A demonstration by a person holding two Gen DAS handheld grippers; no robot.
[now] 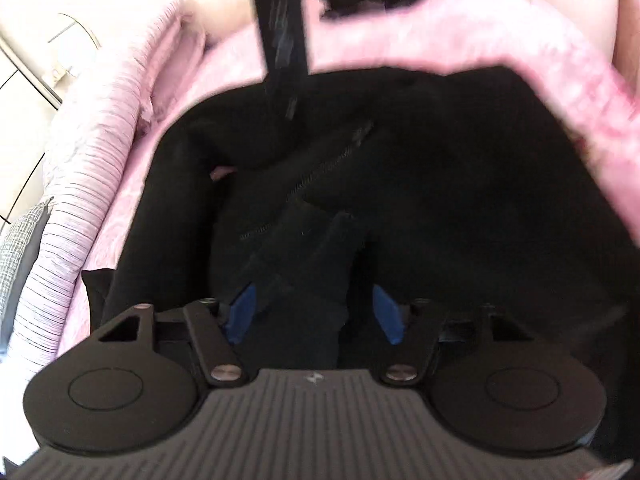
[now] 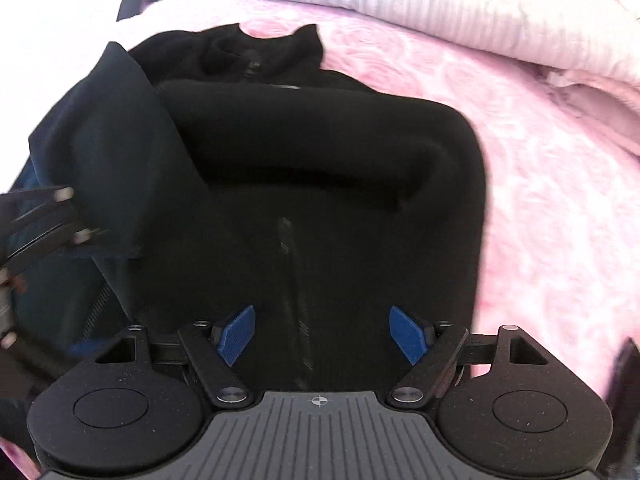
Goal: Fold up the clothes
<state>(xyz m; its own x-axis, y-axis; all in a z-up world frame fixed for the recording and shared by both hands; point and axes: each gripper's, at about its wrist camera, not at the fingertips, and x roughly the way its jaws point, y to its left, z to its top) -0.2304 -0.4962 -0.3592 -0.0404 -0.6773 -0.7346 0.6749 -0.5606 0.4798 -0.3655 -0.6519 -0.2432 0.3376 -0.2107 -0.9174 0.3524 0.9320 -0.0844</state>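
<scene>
A black zip-up jacket (image 1: pixel 420 184) lies on a pink bedspread (image 1: pixel 520 40), its zipper (image 1: pixel 320 168) running slantwise. My left gripper (image 1: pixel 314 312) hangs low over it, blue pads apart, with a raised fold of black cloth (image 1: pixel 304 248) standing between them; I see no pad pressing on it. In the right wrist view the jacket (image 2: pixel 320 152) lies partly folded, collar (image 2: pixel 256 52) at the far end. My right gripper (image 2: pixel 323 334) is wide open just above its near part, nothing between the pads. The left gripper's black linkage (image 2: pixel 40 220) shows blurred at the left edge.
A striped pale duvet (image 2: pixel 440 8) is bunched along the bed's far side and also shows as the duvet (image 1: pixel 80 200) at the left. A dark blurred bar (image 1: pixel 284 40) hangs over the jacket. A dark sleeve (image 2: pixel 100 140) reaches in from the left. Bare pink bedspread (image 2: pixel 560 220) lies right of the jacket.
</scene>
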